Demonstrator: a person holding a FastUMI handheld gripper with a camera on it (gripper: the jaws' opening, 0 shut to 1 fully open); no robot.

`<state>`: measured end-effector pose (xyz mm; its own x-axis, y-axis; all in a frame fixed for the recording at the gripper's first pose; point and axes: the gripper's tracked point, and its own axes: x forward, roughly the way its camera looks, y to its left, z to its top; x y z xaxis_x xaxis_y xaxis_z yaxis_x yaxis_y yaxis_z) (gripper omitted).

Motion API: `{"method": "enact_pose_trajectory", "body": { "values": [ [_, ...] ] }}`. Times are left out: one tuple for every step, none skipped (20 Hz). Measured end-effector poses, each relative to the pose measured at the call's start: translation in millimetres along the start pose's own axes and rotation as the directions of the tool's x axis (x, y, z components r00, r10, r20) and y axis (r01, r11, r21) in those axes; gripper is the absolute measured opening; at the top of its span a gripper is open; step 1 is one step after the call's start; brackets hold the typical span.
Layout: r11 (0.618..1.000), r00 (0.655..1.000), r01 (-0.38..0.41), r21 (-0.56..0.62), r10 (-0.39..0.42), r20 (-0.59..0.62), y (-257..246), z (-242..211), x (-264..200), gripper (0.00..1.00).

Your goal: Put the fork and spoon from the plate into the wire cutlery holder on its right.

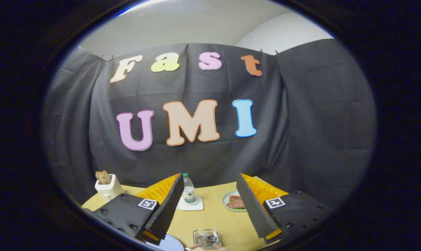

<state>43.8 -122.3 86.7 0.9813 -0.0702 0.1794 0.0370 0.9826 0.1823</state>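
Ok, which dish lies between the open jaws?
The clear square glass dish; the blue plate sits by the left jaw, the pale food plate beyond the right.

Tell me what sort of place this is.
Probably a staged recording booth set up as a dining table: black cloth wall behind a light wooden tabletop, with a white toaster, a clear plastic water bottle and a plate of food. The tongs hang open.

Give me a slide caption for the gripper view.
Open tool above the table, water bottle beyond its fingers.
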Motion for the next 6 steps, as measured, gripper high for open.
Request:
{"method": "enact_pose_trajectory", "body": {
  "values": [
    [1.000, 1.000, 0.004, -0.014, -0.003, 0.008, -3.3, 0.7, -5.4, 0.96],
    [0.999, 1.000, 0.019, -0.026, -0.019, 0.014, -9.3, 1.1, -9.3, 0.96],
    [0.999, 0.999, 0.039, -0.032, -0.039, 0.022, -14.6, 1.9, -13.2, 0.96],
    [0.998, 0.999, 0.046, -0.031, -0.045, 0.030, -15.8, 2.6, -18.2, 0.96],
    [0.999, 0.999, 0.041, -0.028, -0.040, 0.032, -15.8, 2.7, -22.6, 0.96],
    [0.999, 0.999, 0.033, -0.026, -0.033, 0.030, -14.9, 1.1, -26.1, 0.96]
  ]
}}
